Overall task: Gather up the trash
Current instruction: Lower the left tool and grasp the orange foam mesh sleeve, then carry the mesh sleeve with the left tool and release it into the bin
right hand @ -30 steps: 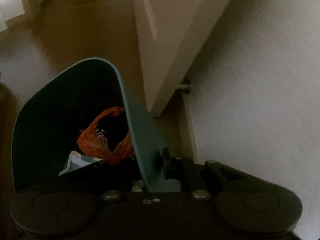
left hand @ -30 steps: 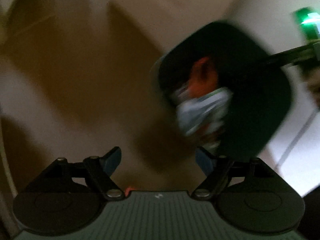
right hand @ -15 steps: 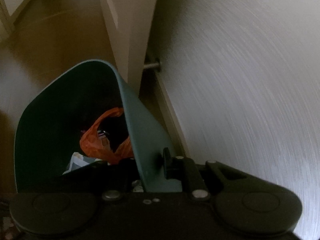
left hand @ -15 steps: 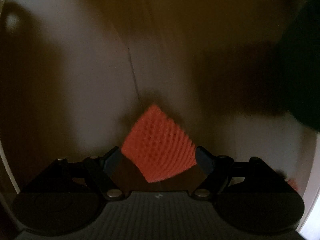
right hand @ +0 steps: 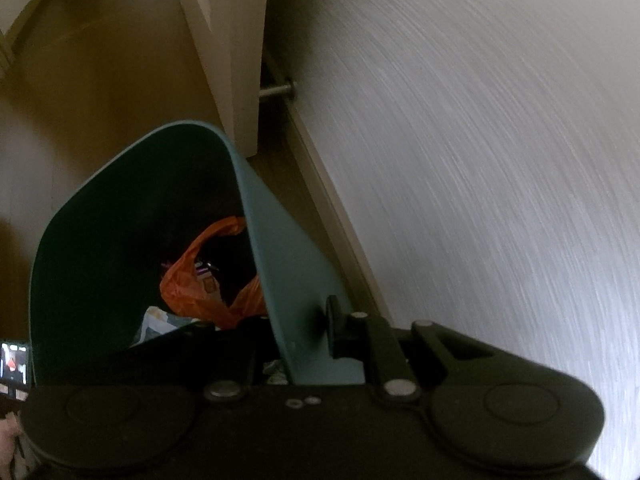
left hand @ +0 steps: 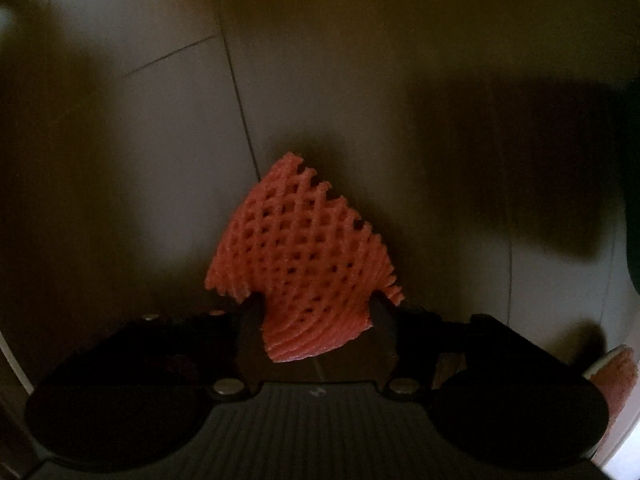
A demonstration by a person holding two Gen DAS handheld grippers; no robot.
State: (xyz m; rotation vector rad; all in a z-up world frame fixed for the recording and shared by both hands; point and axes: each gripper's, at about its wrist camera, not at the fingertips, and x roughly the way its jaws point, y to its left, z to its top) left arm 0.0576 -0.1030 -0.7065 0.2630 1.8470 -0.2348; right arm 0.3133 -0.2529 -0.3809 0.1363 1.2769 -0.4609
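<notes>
A red foam fruit net (left hand: 304,248) lies on the dim wooden floor (left hand: 140,160) in the left wrist view. My left gripper (left hand: 316,320) points down at it; its jaws are closing, and the net's near end is pinched narrow between the two fingers. In the right wrist view my right gripper (right hand: 316,320) is shut on the side wall of a teal trash bin (right hand: 280,264). Inside the bin lie an orange plastic bag (right hand: 200,280) and a pale printed wrapper (right hand: 154,320).
A textured white wall (right hand: 480,160) runs close along the bin's right side. A pale door (right hand: 224,40) with a metal door stop (right hand: 276,90) stands beyond the bin. A pinkish slipper-like thing (left hand: 616,376) sits at the lower right of the left wrist view.
My left gripper dropped from above the bin down to the floor and reached the red net, and its jaws narrowed onto it. The right gripper kept its hold on the bin and rolled slightly.
</notes>
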